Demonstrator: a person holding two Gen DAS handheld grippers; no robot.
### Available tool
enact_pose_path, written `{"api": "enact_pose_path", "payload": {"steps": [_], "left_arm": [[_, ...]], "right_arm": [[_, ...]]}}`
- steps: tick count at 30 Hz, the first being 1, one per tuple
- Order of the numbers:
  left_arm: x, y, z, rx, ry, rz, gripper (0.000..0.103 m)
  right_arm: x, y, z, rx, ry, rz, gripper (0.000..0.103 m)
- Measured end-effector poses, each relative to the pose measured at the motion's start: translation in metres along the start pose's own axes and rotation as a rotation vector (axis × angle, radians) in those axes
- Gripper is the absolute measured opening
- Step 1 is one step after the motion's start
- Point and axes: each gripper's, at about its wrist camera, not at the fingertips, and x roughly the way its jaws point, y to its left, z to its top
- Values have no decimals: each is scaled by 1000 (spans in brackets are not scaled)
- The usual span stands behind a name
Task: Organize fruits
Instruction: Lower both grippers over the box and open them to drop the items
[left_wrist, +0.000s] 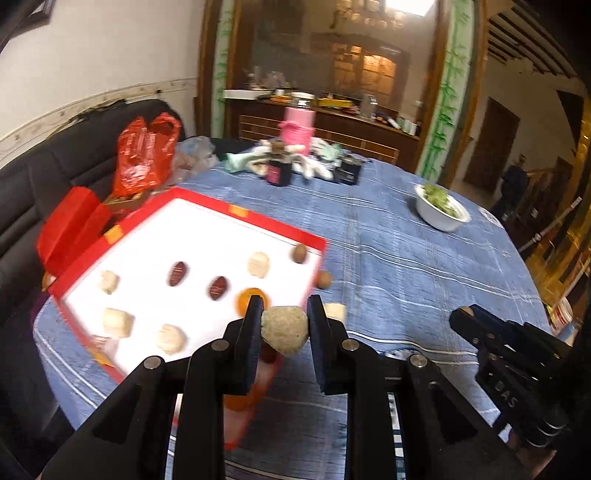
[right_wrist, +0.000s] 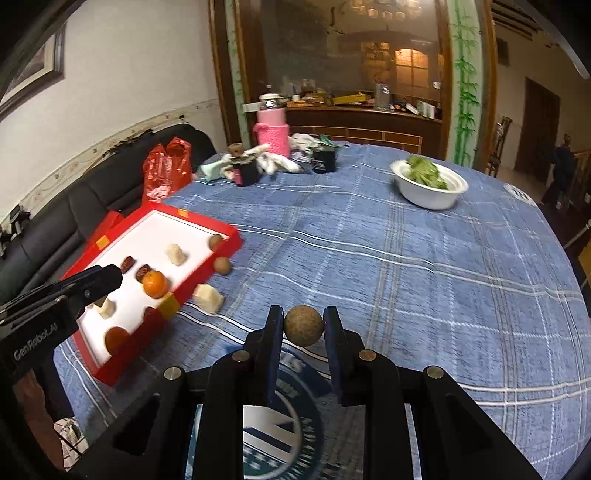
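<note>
Because the fruits go in the red tray (right_wrist: 110, 369), the left gripper (left_wrist: 284, 321) pinches a pale lump (left_wrist: 284, 330) just beside it, while the right gripper (right_wrist: 303, 325) squeezes a brown ball (right_wrist: 303, 325) nearby.

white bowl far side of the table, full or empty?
Holding something, not empty. The white bowl has a heap of green leafy stuff rising above its rim; how deep the heap goes cannot be told.

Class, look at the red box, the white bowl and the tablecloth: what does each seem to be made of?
Red box: likely cardboard, with thin flat walls, a matte red outside and a white lining. White bowl: smooth and glossy, ceramic or plastic; the look leaves it open. Tablecloth: woven fabric, a matte blue with pale plaid lines.
</note>
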Motion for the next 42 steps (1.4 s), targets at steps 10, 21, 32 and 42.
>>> {"api": "enact_pose_path", "payload": {"steps": [10,21,32,42], "left_arm": [[27,57,6,-79,44,126,22],[58,102,17,-136,86,200,22],[75,113,23,-151,109,222,22],[91,135,22,-221,171,300,31]], "right_arm": [[20,71,33,-93,-15,114,22],[67,137,48,-146,31,203,22],[98,154,48,-149,81,230,22],[116,164,46,-158,120,251,22]]}}
